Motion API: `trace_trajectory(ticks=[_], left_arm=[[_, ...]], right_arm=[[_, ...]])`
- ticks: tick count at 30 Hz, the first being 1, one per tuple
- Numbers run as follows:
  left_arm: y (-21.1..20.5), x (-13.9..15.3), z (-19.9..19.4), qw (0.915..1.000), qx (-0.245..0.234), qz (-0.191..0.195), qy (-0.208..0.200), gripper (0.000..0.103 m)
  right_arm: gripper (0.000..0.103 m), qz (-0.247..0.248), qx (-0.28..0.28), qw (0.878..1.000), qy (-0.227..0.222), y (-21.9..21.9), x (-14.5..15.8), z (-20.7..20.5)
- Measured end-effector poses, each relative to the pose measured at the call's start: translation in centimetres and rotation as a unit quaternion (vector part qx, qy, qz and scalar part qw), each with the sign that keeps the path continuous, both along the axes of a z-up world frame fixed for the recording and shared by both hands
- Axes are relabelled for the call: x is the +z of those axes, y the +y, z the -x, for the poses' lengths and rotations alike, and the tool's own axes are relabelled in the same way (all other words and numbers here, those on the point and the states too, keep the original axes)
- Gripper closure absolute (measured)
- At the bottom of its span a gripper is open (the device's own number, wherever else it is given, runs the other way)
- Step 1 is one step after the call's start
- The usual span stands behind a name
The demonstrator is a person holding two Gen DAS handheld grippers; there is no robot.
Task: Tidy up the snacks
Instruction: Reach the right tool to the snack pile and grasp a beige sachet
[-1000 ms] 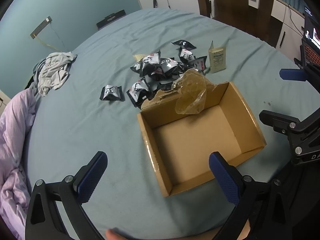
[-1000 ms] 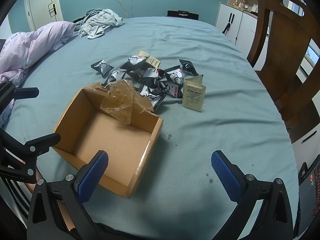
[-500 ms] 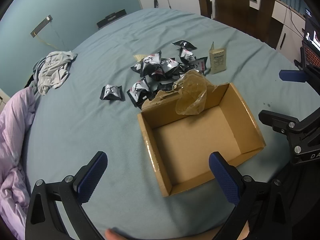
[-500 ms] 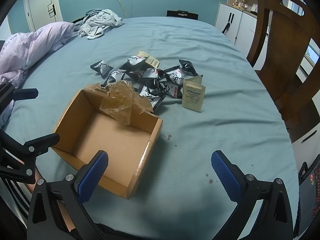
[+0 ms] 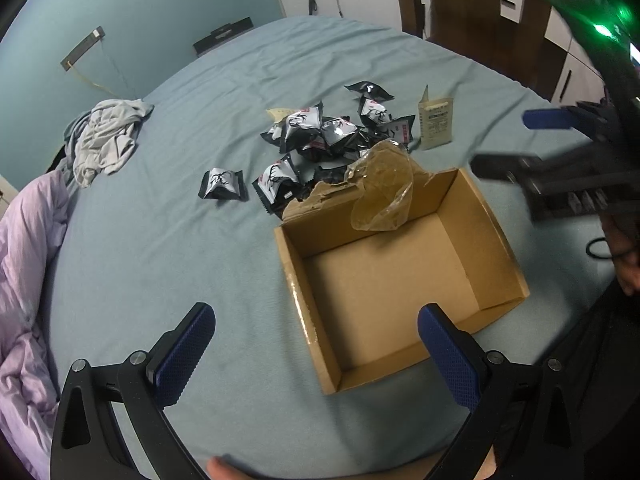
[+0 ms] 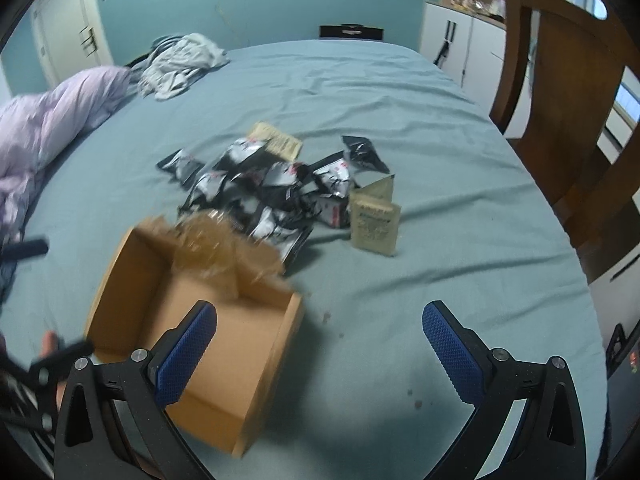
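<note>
While both grippers hover empty with their blue pads spread wide, nothing has yet gone into the cardboard box point(image 5: 384, 284), which sits open and bare at about 4 o'clock in the left wrist view. Going left to right there: a lone black snack packet point(image 5: 221, 185) lies apart at 10 o'clock of the box, the heap of black snack packets point(image 5: 324, 136) crowds just beyond its torn far wall at 12 o'clock, and a tan sachet point(image 5: 436, 123) stands at 1 o'clock. The left gripper point(image 5: 316, 356) hangs short of the box; the right gripper point(image 6: 320, 354) points toward the heap, its view blurred. My judgement: take one outlying packet first, pinch its crimped edge, and drop it clear of the crumpled clear tape point(image 5: 384, 188) drooping over the wall. The teal bedsheet point(image 5: 160, 260) is soft and wrinkled, so packets may sink. Grey clothes point(image 5: 106, 140) and a lilac duvet point(image 5: 24, 280) lie left; a wooden chair point(image 6: 568, 92) stands right.
</note>
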State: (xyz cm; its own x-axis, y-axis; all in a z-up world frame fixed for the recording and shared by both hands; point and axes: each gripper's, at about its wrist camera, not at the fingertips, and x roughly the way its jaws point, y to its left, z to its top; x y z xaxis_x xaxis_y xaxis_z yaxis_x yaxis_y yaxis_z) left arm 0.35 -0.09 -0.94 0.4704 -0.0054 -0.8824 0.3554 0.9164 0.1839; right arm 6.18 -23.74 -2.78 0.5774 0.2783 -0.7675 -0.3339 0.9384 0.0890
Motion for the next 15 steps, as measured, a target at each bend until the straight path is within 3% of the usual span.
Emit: trace_trajectory(ticks=[15], left_arm=[[1.0,-0.3,-1.0,0.9997,0.018,0.01,0.011,0.0]], right_arm=[[0.0,-0.016,-0.04,0.999,0.031,1.1,-3.6,-9.4]])
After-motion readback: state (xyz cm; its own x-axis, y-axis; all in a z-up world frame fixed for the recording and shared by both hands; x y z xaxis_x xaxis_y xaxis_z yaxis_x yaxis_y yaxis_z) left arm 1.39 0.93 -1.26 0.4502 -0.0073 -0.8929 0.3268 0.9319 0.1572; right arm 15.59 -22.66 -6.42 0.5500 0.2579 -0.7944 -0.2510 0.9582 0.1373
